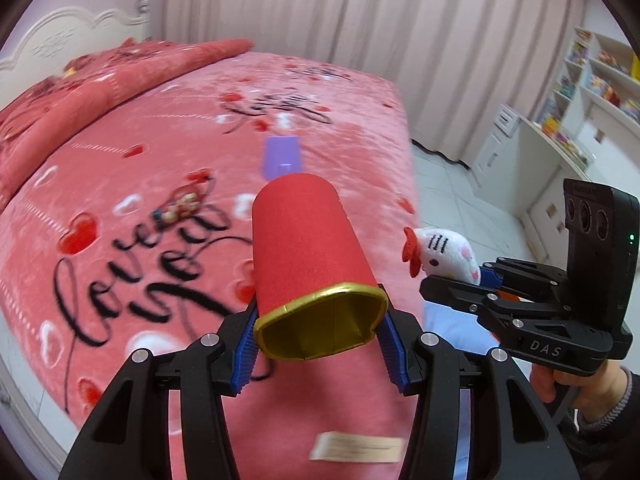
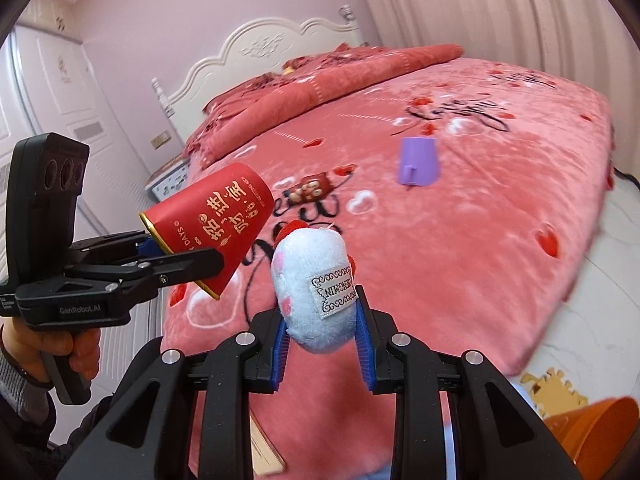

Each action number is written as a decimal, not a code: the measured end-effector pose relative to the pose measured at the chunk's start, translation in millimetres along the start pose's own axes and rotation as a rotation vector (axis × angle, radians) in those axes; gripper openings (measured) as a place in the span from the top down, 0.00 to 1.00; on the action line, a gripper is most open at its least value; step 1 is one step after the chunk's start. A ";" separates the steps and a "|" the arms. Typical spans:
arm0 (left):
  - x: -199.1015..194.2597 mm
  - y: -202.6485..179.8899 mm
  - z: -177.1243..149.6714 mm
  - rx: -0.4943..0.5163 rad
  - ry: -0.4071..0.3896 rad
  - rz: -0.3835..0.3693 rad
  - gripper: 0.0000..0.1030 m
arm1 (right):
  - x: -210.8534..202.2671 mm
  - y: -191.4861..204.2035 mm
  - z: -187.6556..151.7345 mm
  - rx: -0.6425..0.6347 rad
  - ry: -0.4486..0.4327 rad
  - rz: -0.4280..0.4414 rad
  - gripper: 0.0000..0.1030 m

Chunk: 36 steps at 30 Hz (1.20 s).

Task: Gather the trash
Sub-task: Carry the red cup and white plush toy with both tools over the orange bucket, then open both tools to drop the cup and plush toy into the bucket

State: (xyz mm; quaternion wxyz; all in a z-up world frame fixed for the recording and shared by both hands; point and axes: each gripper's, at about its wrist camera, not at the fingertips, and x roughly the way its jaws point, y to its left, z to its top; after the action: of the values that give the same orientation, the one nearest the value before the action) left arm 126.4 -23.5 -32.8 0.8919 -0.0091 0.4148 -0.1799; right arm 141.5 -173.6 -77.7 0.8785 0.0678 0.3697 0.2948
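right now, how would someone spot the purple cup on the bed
Find the pink blanket with hearts covering the bed. Near its middle, beyond both grippers, the purple cup sits upside down. It is the only purple thing there, unlike the red cup in the left gripper.

Soft, even daylight is filling the room, filtering through the pale pleated curtains (image 1: 360, 32). Nothing is glaring, and shadows are staying faint. Both fisheye views are bending straight lines toward dark rounded corners. Motion blur is smearing the pink plush bedspread with black lettering (image 1: 140, 184) and the small purple plastic cup (image 2: 418, 162), while the red paper cup with a gold rim (image 1: 308, 264) is reading sharp.
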 end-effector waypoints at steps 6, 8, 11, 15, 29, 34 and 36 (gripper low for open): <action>27.3 -62.7 16.7 0.118 0.029 -0.080 0.48 | -46.6 -48.8 -19.4 0.096 -0.054 -0.080 0.72; 39.9 -83.0 21.8 0.158 0.043 -0.110 0.48 | -63.9 -69.5 -28.0 0.131 -0.069 -0.115 0.72; 60.2 -116.6 27.5 0.223 0.068 -0.157 0.48 | -88.0 -101.4 -41.1 0.188 -0.088 -0.168 0.72; 86.0 -163.7 34.9 0.309 0.106 -0.227 0.48 | -119.4 -142.6 -61.4 0.269 -0.114 -0.244 0.72; 169.4 -309.8 25.0 0.573 0.266 -0.428 0.47 | -208.9 -266.7 -158.4 0.561 -0.141 -0.485 0.71; 189.9 -342.9 17.1 0.617 0.317 -0.474 0.47 | -224.9 -297.0 -186.5 0.632 -0.142 -0.525 0.71; 197.7 -352.7 14.1 0.643 0.331 -0.481 0.47 | -228.0 -307.6 -192.9 0.656 -0.145 -0.532 0.71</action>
State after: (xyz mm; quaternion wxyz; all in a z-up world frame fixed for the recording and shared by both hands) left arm 143.3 -420.1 -110.9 0.7035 0.2019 0.4611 -0.5017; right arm 26.3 -573.6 -180.8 0.8796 0.2661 0.3860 -0.0809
